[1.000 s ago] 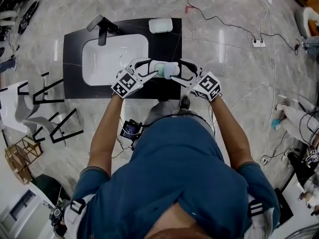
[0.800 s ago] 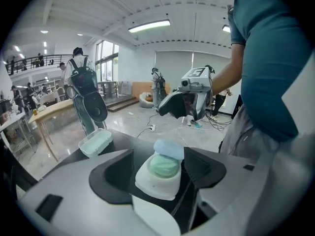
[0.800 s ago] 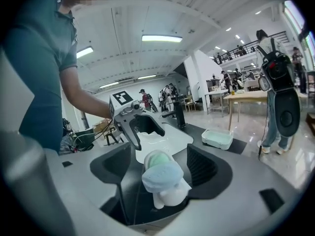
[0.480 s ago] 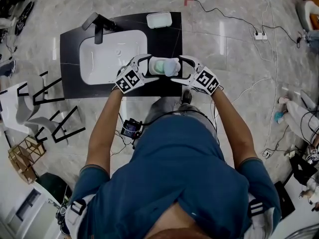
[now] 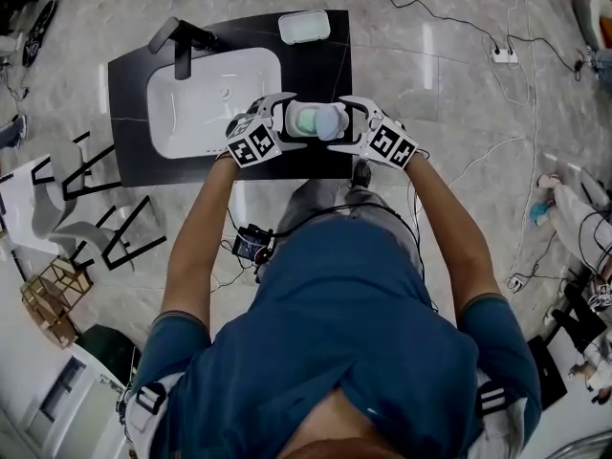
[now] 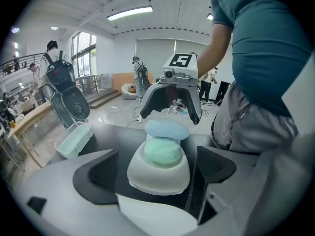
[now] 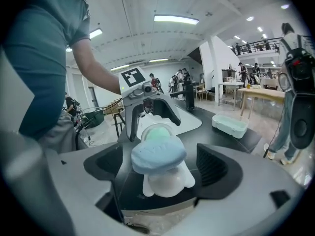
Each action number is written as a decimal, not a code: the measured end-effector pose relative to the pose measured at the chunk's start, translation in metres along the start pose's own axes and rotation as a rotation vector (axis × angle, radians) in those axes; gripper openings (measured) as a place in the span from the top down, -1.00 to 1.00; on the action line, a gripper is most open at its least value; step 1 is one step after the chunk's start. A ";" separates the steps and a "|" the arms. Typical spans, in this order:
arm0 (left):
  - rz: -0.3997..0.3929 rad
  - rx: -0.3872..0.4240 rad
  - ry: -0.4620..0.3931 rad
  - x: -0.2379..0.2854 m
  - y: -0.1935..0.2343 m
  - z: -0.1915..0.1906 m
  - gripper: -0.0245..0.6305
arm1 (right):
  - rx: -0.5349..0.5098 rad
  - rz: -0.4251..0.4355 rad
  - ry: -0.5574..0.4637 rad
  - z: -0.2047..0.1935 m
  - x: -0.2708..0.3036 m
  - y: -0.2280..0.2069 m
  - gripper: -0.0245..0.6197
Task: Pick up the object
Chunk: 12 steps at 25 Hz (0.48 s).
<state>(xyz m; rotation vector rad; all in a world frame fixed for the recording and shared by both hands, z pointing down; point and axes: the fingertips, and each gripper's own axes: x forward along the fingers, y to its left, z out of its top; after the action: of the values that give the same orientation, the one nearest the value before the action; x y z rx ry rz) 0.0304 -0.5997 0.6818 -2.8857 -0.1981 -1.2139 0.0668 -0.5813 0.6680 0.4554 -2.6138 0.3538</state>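
**Student:** What is lying nearest the viewer?

**Instructor:** The person's blue shirt (image 5: 344, 333) is filling the lower frame, with both forearms reaching toward the upper centre.

**Student:** What are the claws doing?

**Instructor:** The left claw (image 5: 293, 120) and right claw (image 5: 342, 122) are facing each other across the white dish (image 5: 302, 122). It is sitting on the black tabletop (image 5: 325, 65) at upper centre, carrying a green lump (image 6: 162, 151) and a blue lump (image 6: 166, 129). Both pairs of jaws have just been opening and are standing wide. The dish is between them, and the pads are clear of it.

**Student:** And beyond?

**Instructor:** The white sink (image 5: 206, 94) is lying at upper left, and a pale green box (image 5: 304, 27) is resting near the top edge.
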 end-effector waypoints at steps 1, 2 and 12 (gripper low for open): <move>-0.007 0.009 0.006 0.003 -0.001 -0.001 -0.56 | -0.003 0.004 0.006 -0.003 0.002 0.000 -0.46; -0.013 0.017 0.011 0.005 -0.001 -0.002 -0.56 | -0.006 0.008 0.011 -0.005 0.004 0.000 -0.46; -0.048 0.059 0.053 0.024 -0.004 -0.017 -0.56 | -0.023 0.024 0.082 -0.029 0.018 -0.001 -0.46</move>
<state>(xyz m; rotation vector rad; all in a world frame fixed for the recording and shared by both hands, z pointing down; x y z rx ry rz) 0.0344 -0.5934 0.7105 -2.8109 -0.2984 -1.2677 0.0633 -0.5778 0.7015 0.3939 -2.5426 0.3425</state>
